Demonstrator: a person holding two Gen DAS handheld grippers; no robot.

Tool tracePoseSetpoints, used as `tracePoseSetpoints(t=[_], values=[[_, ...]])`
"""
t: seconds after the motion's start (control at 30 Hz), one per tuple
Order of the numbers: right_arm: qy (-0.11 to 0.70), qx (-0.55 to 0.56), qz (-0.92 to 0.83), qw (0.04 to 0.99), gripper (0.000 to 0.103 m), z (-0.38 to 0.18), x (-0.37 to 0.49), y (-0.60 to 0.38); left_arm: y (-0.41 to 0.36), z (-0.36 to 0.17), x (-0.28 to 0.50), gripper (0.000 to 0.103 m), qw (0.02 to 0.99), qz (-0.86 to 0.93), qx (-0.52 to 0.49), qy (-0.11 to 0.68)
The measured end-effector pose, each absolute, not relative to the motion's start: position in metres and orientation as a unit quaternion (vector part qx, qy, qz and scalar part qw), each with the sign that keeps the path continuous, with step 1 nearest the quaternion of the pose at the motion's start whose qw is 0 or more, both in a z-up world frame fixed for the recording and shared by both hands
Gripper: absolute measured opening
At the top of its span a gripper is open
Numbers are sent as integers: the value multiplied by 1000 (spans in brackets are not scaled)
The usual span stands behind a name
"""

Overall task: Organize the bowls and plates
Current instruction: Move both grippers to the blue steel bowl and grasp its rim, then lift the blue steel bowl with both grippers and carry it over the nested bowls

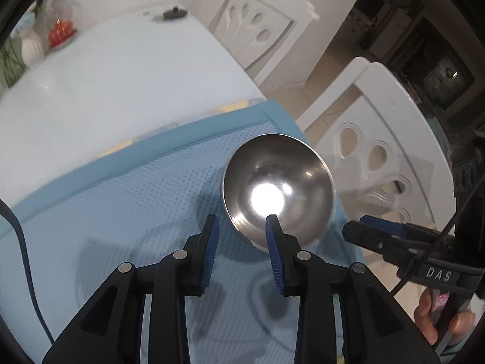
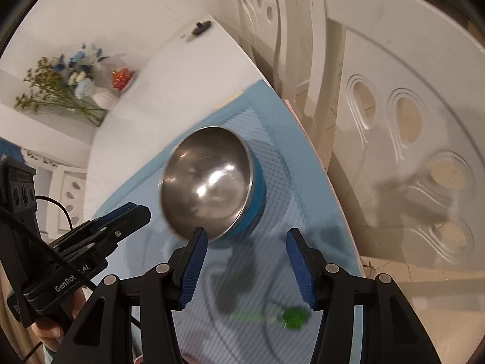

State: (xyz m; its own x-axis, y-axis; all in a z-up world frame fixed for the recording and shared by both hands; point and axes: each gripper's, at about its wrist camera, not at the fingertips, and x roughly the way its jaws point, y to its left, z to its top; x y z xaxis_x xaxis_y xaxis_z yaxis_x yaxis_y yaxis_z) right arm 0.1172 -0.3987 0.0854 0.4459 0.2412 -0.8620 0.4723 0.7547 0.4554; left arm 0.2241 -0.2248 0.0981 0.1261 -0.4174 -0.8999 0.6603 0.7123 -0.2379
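A steel bowl (image 1: 277,188) is sitting on the blue mat (image 1: 121,212) near the table's (image 1: 106,85) edge, beside a white chair (image 2: 409,121). The left gripper (image 1: 241,224) is hovering just short of its rim, jaws narrowly apart – nothing between them. The right gripper (image 2: 245,236) is hanging wider open, also gripping nothing.

Left hand-held gripper (image 1: 241,223) tilts steeply down, jaws a little apart, nothing gripped. Right hand-held gripper (image 2: 247,236) tilts steeply down too, jaws wider apart, empty. Fingers (image 1: 430,324) wrap its handle.
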Motion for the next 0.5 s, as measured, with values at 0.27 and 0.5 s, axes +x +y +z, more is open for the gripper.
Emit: tracePoseSetpoints(t=[0.27, 0.5], values=[[536, 328, -79, 774, 52, 56, 143, -409, -238, 58, 244, 29, 720, -349, 87, 594], [540, 309, -71, 779, 50, 40, 158, -405, -246, 45, 248, 29, 717, -347, 87, 598]])
